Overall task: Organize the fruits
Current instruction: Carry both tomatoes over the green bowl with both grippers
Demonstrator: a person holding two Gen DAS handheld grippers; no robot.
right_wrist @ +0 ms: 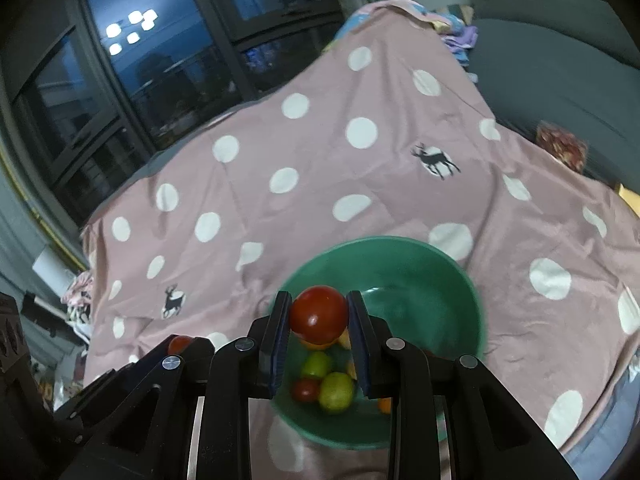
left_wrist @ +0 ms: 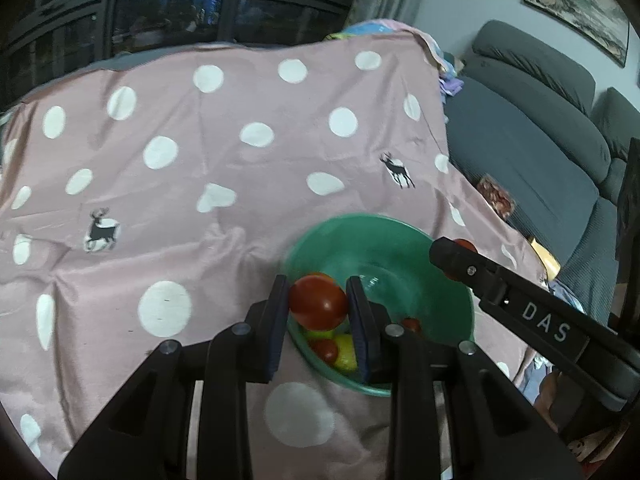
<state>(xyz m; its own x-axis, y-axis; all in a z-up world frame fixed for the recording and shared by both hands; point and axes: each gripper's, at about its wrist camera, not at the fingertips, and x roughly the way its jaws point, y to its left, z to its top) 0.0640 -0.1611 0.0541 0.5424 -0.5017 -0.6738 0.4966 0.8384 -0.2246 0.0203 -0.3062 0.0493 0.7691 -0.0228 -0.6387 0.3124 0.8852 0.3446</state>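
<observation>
- A pink polka-dot cloth [left_wrist: 240, 200] covers the tabletop; a green bowl [right_wrist: 440, 280] sits near its front edge.
- The bowl holds small green fruits [right_wrist: 337, 391] and a red one [right_wrist: 305, 390].
- The left claw [left_wrist: 318, 304] pinches a red tomato [left_wrist: 318, 300] above the bowl; the right claw [right_wrist: 319, 314] pinches another tomato [right_wrist: 319, 314].
- Best lowered well inside the rim before letting go, one at a time, so neither bounces out.

A pink cloth [left_wrist: 240, 208] with white dots and deer prints covers the whole table, wrinkled across the frame's middle; a green bowl [left_wrist: 452, 300] sits directly on it, low and right of centre
</observation>
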